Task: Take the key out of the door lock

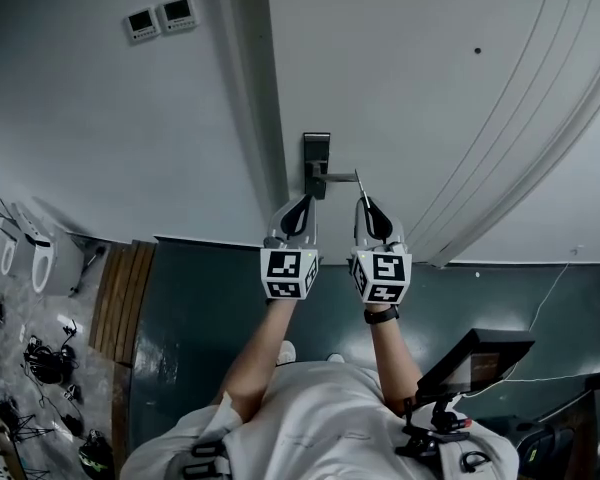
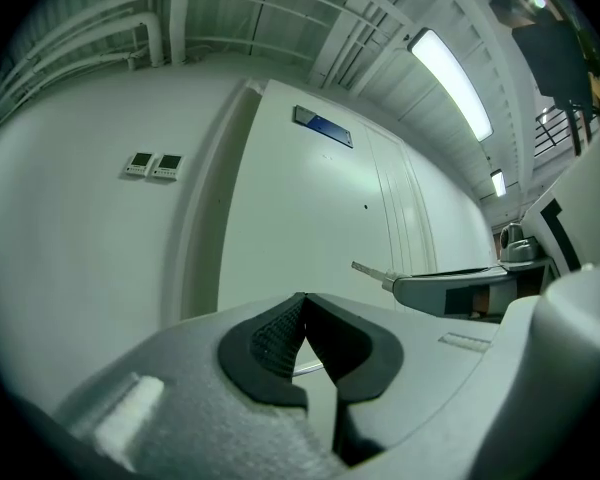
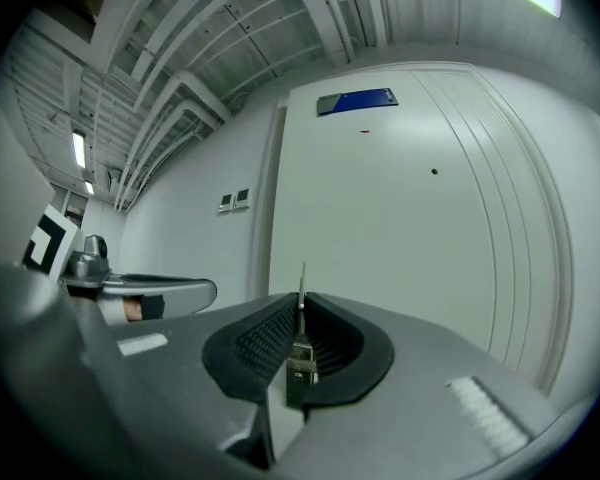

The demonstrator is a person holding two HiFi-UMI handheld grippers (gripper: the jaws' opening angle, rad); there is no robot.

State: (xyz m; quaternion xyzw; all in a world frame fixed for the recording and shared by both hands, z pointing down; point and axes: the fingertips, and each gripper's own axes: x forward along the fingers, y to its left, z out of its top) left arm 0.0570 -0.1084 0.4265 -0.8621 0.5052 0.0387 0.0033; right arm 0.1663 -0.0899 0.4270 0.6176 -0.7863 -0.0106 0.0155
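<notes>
2 grippers: both held level toward the door, side by side, just below the door lock.
Left gripper: jaws pressed together, nothing between the pads; it takes no part in the hold.
Right gripper: jaws almost together, clamped on the key at its head end, 1 pad on each flat side.
Key, place: in the right gripper alone and clear of the lock. In the head view its tip lies near the free end of the lever handle, to the right of the lock plate (whether tip and lever touch cannot be told).
Key, long axis: runs along the right gripper's own line, straight out from between the pads.
Key, pointing: blade tip away from the person, toward the door face. The blade shows edge-on in the right gripper view, as 1 thin upright sliver.
Step in hand: judged to be the close of the withdrawal, since the blade shows bare against plain door panel and no keyhole surrounds it.
Next move: judged to call for a firm pinch and a straight draw back from the door, the tip carried clear of the lever so that it does not catch.
</notes>
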